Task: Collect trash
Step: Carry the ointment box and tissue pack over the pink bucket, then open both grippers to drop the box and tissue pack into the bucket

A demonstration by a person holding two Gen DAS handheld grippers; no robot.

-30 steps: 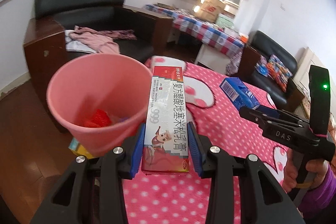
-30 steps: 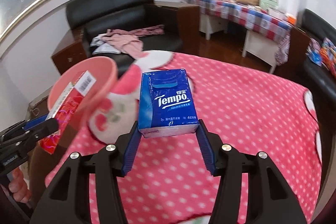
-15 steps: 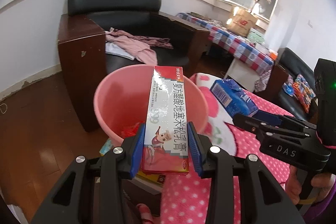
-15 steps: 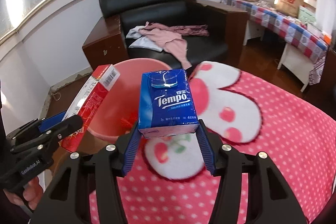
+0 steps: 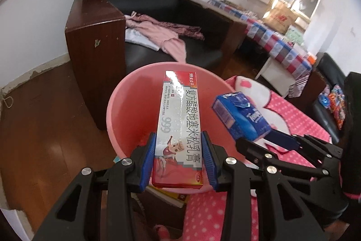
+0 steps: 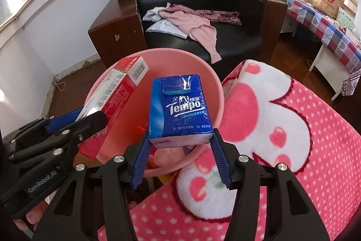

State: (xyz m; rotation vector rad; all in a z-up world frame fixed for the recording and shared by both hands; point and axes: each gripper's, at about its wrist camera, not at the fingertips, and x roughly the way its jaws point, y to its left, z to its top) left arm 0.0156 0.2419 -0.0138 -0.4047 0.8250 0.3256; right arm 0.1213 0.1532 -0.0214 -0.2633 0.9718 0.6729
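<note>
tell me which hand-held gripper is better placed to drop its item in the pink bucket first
Left, probably. The left hand-held gripper holds the red ointment box squarely over the pink bucket opening. The right hand-held gripper holds the blue tissue pack nearer the rim beside the blanket.

My ointment box [image 5: 180,128] and tissue pack [image 6: 180,114] hide most of the pink bucket [image 5: 130,105] floor ahead; the scraps inside stay unreadable to me.
</note>
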